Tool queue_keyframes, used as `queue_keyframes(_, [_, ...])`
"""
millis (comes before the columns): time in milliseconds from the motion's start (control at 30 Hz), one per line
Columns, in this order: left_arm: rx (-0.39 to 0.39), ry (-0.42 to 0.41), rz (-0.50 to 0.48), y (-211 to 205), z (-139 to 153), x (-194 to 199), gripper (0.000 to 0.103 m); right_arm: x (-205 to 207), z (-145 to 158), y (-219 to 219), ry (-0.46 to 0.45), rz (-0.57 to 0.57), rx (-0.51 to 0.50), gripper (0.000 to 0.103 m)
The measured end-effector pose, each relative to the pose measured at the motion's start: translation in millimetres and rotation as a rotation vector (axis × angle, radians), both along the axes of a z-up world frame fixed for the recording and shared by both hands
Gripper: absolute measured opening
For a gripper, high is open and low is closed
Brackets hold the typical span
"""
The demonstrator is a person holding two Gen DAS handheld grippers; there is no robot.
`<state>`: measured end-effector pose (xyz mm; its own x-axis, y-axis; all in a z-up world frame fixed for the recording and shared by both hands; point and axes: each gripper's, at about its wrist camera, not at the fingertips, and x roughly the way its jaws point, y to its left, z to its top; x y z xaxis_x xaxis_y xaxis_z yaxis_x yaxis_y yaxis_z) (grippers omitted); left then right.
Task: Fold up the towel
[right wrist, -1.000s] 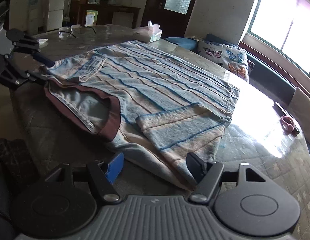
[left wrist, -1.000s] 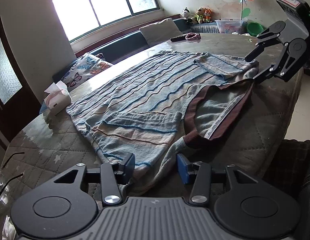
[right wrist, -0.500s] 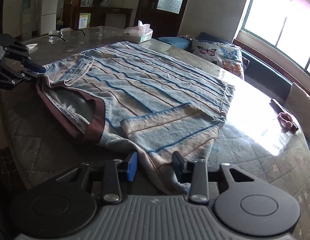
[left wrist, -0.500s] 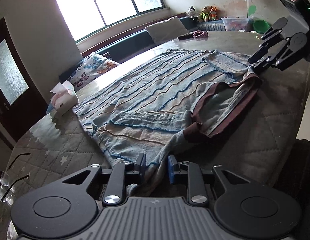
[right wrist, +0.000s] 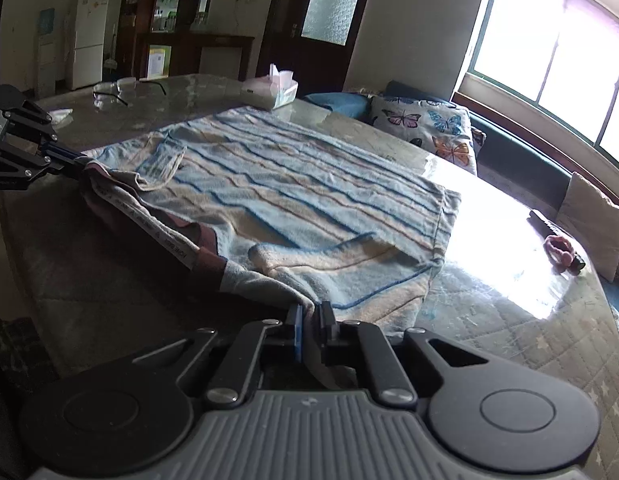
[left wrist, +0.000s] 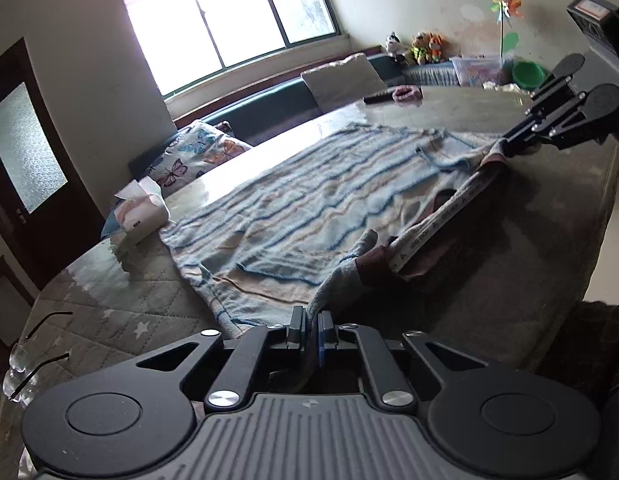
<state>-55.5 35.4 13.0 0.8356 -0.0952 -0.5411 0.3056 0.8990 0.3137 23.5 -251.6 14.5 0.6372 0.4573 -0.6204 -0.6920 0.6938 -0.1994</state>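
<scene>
A pale blue striped towel (left wrist: 309, 196) with a maroon band along its near edge lies spread on the round table (left wrist: 489, 280). My left gripper (left wrist: 311, 330) is shut on the towel's near left corner, which it lifts slightly. In the right wrist view the towel (right wrist: 309, 200) shows again, and my right gripper (right wrist: 309, 328) is shut on the near right corner. Each gripper appears in the other's view: the right gripper (left wrist: 509, 146) at the far right, the left gripper (right wrist: 75, 158) at the far left. The near edge hangs stretched between them.
A tissue box (left wrist: 141, 212) stands past the towel's far left corner. Glasses (left wrist: 25, 360) lie at the table's left. A dark remote and a pink item (right wrist: 557, 250) rest near the far edge. A bench with cushions (right wrist: 425, 128) runs under the window.
Both grippers have closed from open onto the towel's near corners. The near edge has risen and pulled taut between them.
</scene>
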Motion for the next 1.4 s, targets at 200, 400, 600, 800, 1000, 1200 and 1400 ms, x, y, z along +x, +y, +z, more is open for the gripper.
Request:
queue_keyframes(200, [-0.053,-0.067,0.028,8.4,36.2,-29.7,0.006,-32.3,31.6,-9.9,-0.03,0.019,0.031,0.006])
queue_keyframes(400, [-0.056,-0.11,0.042,15.9,57.6,1.8,0.006,-24.8,67.1,-3.1,-0.083,0.03,0.043,0.006])
queue_keyframes(600, [-0.063,-0.101,0.063,28.7,70.3,77.2,0.006,46.1,84.1,16.6,-0.071,-0.001,0.058,0.005])
queue_keyframes(800, [-0.047,-0.034,0.061,39.8,65.4,156.7,0.006,125.4,81.6,40.0,-0.026,-0.037,0.046,0.005])
queue_keyframes(1000, [-0.049,0.064,0.07,52.5,47.5,230.1,0.006,193.2,61.3,58.4,0.036,-0.07,0.026,0.005])
queue_keyframes(1200, [-0.082,0.142,0.107,61.3,21.5,281.6,0.008,241.1,28.5,71.2,0.091,-0.119,0.016,0.006])
queue_keyframes(1400, [-0.17,0.137,0.227,78.7,13.6,303.9,0.028,270.6,8.4,62.2,0.135,-0.26,0.127,0.014])
